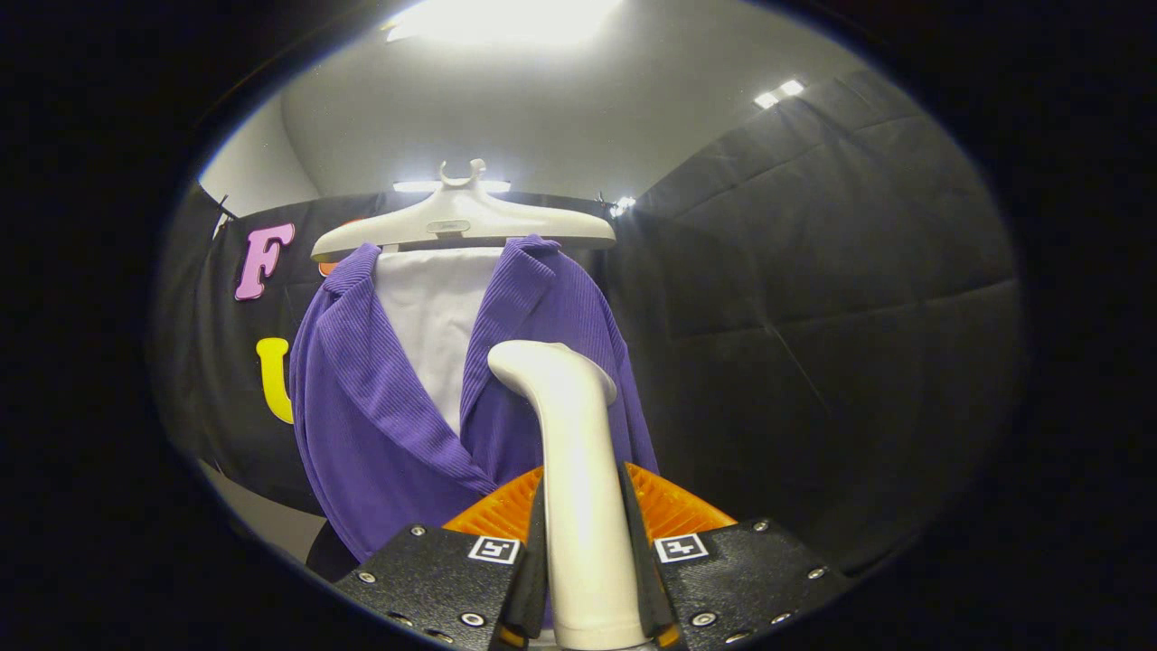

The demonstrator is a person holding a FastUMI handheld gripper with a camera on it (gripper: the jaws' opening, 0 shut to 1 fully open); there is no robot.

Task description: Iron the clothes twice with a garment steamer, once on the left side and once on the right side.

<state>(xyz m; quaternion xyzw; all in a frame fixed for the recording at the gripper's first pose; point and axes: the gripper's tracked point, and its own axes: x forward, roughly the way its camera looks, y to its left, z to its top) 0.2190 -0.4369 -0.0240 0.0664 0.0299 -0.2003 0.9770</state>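
My gripper (586,506) is shut on the cream handle of the garment steamer (569,425), which rises upright between the fingers. Its bent head points at the garment just ahead. That garment is a purple ribbed jacket (380,425) with wide lapels, hung on a white hanger (463,221) over a white board (434,316). The steamer head sits in front of the jacket's right panel (597,334), near the lapel. I cannot tell whether the head touches the cloth.
Padded black wall panels (813,298) stand to the right of the jacket. Behind the jacket the black cloth wall runs left. A pale floor strip (262,515) shows low to the left. Ceiling lights (497,18) glare overhead.
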